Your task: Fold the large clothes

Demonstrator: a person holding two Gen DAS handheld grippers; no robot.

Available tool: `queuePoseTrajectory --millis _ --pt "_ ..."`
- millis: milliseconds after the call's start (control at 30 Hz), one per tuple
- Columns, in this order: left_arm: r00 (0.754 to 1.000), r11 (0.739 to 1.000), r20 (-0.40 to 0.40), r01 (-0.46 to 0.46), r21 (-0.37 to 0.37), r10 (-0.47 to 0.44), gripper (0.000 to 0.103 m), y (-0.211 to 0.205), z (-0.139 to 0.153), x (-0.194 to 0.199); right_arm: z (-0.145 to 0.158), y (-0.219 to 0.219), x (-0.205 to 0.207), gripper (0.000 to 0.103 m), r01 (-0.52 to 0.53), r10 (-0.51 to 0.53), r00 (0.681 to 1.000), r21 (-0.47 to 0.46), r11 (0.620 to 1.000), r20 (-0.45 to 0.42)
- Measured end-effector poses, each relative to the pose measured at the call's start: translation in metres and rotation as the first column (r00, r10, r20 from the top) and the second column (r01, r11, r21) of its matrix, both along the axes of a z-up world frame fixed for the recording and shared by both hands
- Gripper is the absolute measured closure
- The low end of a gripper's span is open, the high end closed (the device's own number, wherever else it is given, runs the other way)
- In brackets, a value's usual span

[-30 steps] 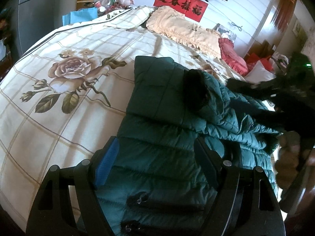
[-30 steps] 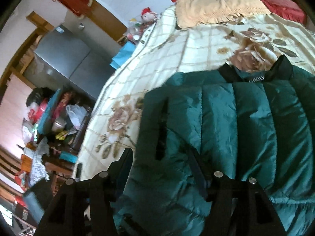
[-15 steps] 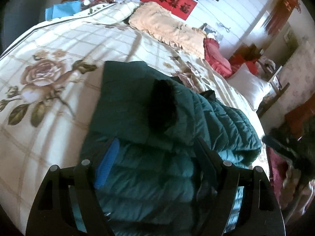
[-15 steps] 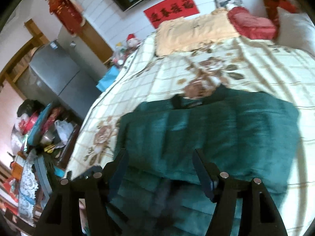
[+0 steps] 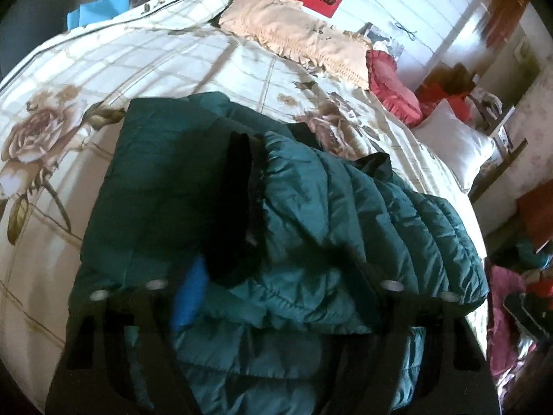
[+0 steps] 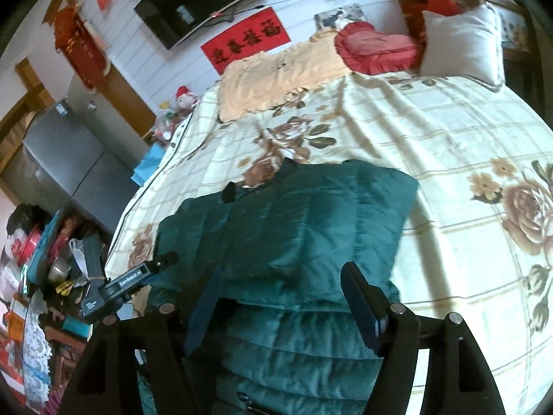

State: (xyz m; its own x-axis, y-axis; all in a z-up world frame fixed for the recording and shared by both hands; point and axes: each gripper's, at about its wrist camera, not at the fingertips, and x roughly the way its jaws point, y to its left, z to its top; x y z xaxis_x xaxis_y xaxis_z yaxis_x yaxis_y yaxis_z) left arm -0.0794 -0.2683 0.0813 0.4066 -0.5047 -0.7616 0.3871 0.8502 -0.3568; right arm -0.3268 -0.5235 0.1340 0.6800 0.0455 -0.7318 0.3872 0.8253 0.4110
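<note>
A dark green quilted puffer jacket (image 5: 311,228) lies partly folded on the bed, a black cuff (image 5: 235,207) on top. It also shows in the right wrist view (image 6: 293,242), folded over itself with its collar toward the pillows. My left gripper (image 5: 276,297) is open, its fingers wide over the jacket's near edge. My right gripper (image 6: 276,301) is open over the jacket's near fold, holding nothing. The left gripper shows at the left in the right wrist view (image 6: 131,283).
The bed has a cream checked cover with rose print (image 6: 449,159). A beige cloth (image 5: 300,34), red heart cushion (image 6: 373,48) and white pillow (image 6: 463,41) lie at the head. Cluttered furniture (image 6: 45,266) stands beside the bed.
Both grippers have pulled back from the jacket and tilted up. The right gripper has let the folded part lie on the jacket. The jacket now lies folded over on itself.
</note>
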Motion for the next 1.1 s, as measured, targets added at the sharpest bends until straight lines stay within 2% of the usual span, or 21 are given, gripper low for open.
queuePoseTrajectory --millis 33,100,300,467,600,733,800,867,900,1000,1067,1100 --pt "1.000 1.000 0.009 0.014 0.022 -0.014 0.071 -0.003 0.002 0.000 -0.002 -0.003 -0.002 0.034 0.010 -0.010 1.000 0.003 1.000 -0.001" --pt "0.999 0.999 0.041 0.029 0.031 -0.030 0.082 -0.002 0.011 0.000 -0.004 -0.007 -0.004 0.034 0.022 -0.022 1.000 0.004 1.000 -0.003" --pt "0.981 0.999 0.193 0.015 0.043 -0.024 0.092 0.018 0.056 0.002 -0.008 -0.005 0.011 0.034 0.037 -0.037 0.999 0.002 0.999 0.002" --pt "0.970 0.997 0.239 -0.047 0.060 0.032 0.092 0.049 0.060 0.013 -0.017 0.008 0.037 0.034 0.019 -0.019 1.000 0.000 1.000 -0.008" --pt "0.986 0.992 0.159 -0.073 0.101 0.056 0.092 0.061 0.025 0.027 -0.036 0.028 0.064 0.034 -0.027 0.026 0.998 -0.020 0.999 -0.052" --pt "0.986 0.983 0.157 -0.073 0.166 0.047 0.092 0.059 -0.003 0.020 -0.068 0.042 0.090 0.034 -0.047 0.034 0.990 -0.095 0.994 -0.135" --pt "0.987 0.984 0.153 -0.081 0.158 0.056 0.092 0.059 -0.008 0.020 -0.090 0.046 0.098 0.034 -0.050 0.031 0.984 -0.105 0.993 -0.173" --pt "0.989 0.987 0.139 -0.074 0.142 0.055 0.091 0.061 -0.009 0.021 -0.099 0.048 0.099 0.034 -0.056 0.031 0.984 -0.140 0.989 -0.176" --pt "0.991 0.989 0.126 -0.065 0.134 0.048 0.090 0.062 -0.007 0.022 -0.099 0.051 0.100 0.034 -0.067 0.037 0.983 -0.162 0.985 -0.182" --pt "0.995 0.994 0.096 -0.033 0.104 0.023 0.089 0.066 0.002 0.023 -0.087 0.046 0.097 0.035 -0.082 0.056 0.983 -0.147 0.986 -0.175" --pt "0.994 0.996 0.105 -0.027 0.080 0.019 0.079 0.071 0.013 0.020 -0.071 0.039 0.088 0.035 -0.053 0.032 0.990 -0.149 0.987 -0.139" --pt "0.992 0.997 0.121 -0.037 0.075 0.028 0.068 0.073 0.019 0.017 -0.061 0.033 0.081 0.035 -0.030 0.011 0.993 -0.161 0.987 -0.120"
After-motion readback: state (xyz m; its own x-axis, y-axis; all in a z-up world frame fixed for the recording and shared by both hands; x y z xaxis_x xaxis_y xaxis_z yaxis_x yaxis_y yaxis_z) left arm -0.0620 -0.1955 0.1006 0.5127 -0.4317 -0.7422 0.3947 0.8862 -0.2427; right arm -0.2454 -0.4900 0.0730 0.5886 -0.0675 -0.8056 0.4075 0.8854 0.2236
